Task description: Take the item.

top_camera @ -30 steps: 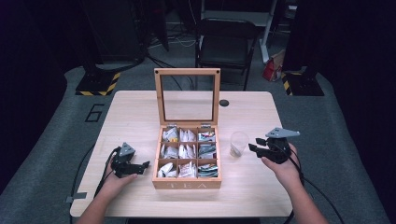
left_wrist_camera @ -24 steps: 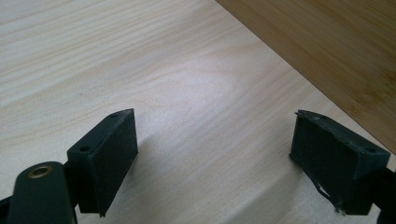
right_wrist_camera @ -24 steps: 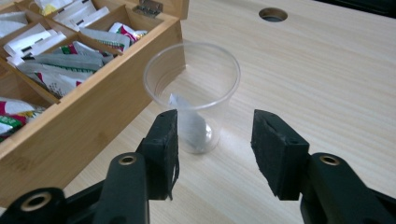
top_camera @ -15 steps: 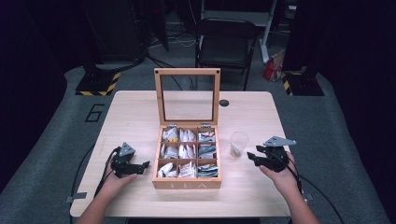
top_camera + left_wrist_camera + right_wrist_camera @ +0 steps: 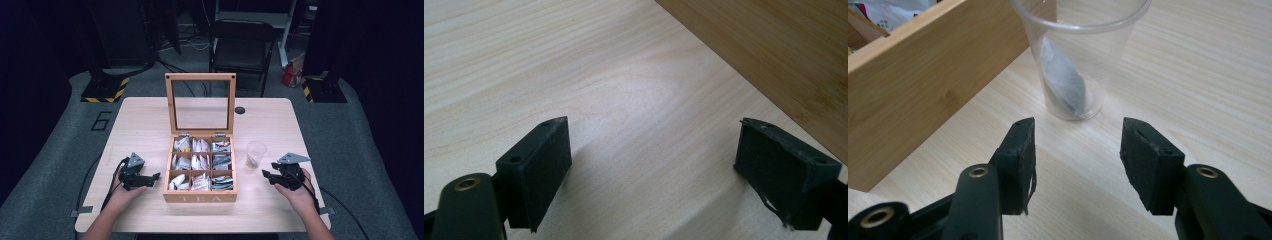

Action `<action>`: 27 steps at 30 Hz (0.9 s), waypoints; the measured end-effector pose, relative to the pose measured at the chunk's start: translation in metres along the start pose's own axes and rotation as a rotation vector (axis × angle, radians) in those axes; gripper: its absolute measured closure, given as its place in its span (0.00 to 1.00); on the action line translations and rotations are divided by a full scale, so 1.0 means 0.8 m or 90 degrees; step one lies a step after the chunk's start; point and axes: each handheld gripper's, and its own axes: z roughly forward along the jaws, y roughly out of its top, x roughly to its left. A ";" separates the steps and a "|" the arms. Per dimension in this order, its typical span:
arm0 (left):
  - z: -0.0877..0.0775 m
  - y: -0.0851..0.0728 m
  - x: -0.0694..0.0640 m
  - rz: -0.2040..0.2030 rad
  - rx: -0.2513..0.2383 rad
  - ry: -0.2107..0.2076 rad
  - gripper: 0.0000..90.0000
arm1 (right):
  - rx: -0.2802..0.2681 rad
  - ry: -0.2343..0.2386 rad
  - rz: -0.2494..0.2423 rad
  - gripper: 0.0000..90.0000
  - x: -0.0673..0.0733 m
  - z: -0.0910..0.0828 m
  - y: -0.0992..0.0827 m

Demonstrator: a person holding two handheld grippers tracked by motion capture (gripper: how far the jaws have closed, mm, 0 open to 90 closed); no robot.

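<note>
1. A clear plastic cup (image 5: 255,154) is standing upright on the pale wooden table (image 5: 150,125), just to the right of the open tea box (image 5: 201,172) and apart from it, as seen from the high view.

2. In the right gripper view the cup (image 5: 1079,55) is showing thin, see-through walls, a rolled rim and a narrower base; a grey-and-white tea bag (image 5: 1064,80) is leaning inside it, its lower end resting on the bottom.

3. The right gripper (image 5: 273,176) is lying low over the table just in front of and to the right of the cup, its jaws pointing toward it. The jaws have just been opening and are standing partly apart with only bare tabletop between them (image 5: 1078,145); the cup is sitting just beyond the tips, untouched.

4. The left gripper (image 5: 152,178) is resting near the box's left wall, its jaws spread wide and holding nothing, with plain wood grain showing between them (image 5: 651,150).

5. The box is made of light bamboo-toned wood, with "TEA" lettered on its front wall; its glass-paned lid (image 5: 201,102) is standing upright at the back, and paper tea packets (image 5: 200,161) are filling its compartments.

6. A black folding chair (image 5: 242,47) is standing beyond the far edge of the table.
</note>
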 end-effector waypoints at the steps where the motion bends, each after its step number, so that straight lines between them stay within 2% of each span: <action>1: 0.000 0.000 0.000 -0.001 0.000 0.000 0.16 | 0.003 0.002 0.004 0.53 0.001 0.001 -0.002; 10: 0.000 0.000 0.000 -0.001 0.000 0.000 0.16 | 0.020 0.002 0.010 0.53 0.003 0.011 -0.012; 13: 0.000 0.000 0.000 -0.001 0.000 0.000 0.16 | 0.032 0.007 0.004 0.53 0.003 0.015 -0.016; 17: 0.000 0.000 0.000 -0.001 0.000 0.000 0.16 | 0.025 -0.001 0.001 0.53 0.003 0.018 -0.019; 18: 0.000 0.000 0.000 0.002 -0.003 0.002 0.16 | 0.026 0.008 0.003 0.53 0.003 0.017 -0.020; 22: 0.000 0.000 0.000 0.002 -0.001 0.002 0.16 | 0.021 0.010 0.009 0.52 0.002 0.020 -0.023; 26: 0.000 0.000 0.001 0.002 -0.002 0.001 0.16 | 0.020 0.017 -0.003 0.52 0.002 0.023 -0.027; 27: 0.000 0.000 0.000 -0.002 0.000 -0.001 0.16 | 0.025 0.014 -0.013 0.51 0.001 0.024 -0.027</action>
